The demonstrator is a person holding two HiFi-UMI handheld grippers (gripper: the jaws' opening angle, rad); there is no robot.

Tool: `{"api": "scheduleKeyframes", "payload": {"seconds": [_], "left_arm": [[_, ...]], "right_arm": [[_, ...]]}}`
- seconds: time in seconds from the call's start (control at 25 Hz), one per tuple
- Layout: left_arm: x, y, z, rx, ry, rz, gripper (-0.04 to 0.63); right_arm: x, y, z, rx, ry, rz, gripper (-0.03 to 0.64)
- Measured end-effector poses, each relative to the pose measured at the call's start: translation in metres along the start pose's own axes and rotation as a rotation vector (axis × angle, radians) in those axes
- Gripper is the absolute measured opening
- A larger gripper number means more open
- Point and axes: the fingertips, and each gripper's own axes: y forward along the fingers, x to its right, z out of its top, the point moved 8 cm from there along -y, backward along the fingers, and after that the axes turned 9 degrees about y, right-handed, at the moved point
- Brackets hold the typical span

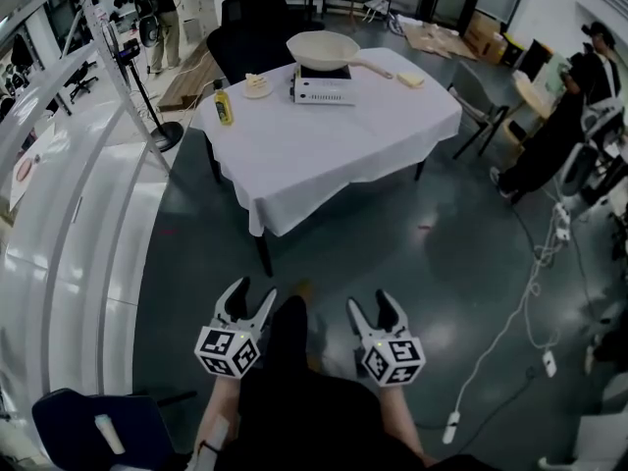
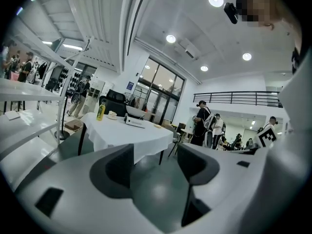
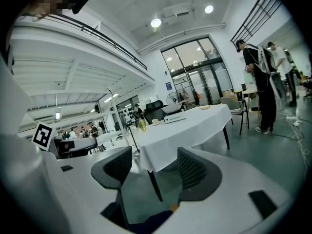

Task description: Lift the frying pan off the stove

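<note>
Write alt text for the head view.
The left claw and right claw, both open and empty, are held low by the person's body, far from a white-clothed table. There a cream frying pan sits on a stove.

Bright ceiling lights, floor glare, fisheye edge distortion.

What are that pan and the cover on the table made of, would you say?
Pan: cream and matt with a smooth surface, so probably coated metal, though ceramic can't be ruled out from this far away. Tablecloth: white fabric, judging by the soft folds hanging at its corners.
</note>
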Motion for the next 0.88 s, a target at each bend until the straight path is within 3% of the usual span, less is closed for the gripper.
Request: {"api": "scheduleKeyframes", "payload": {"seconds": [0.52,0.88], "left_arm": [[-0.032,0.091,0.036,0.021,0.008,-0.020,0.264],[-0.078,0.170,0.077,0.037,0.015,-0.033,0.264]], "right_arm": [[0.024,0.075,0.049,0.008,-0.003,0.016,0.267],[0.033,0.154,0.110,0.039,-0.022,0.019,0.267]]}}
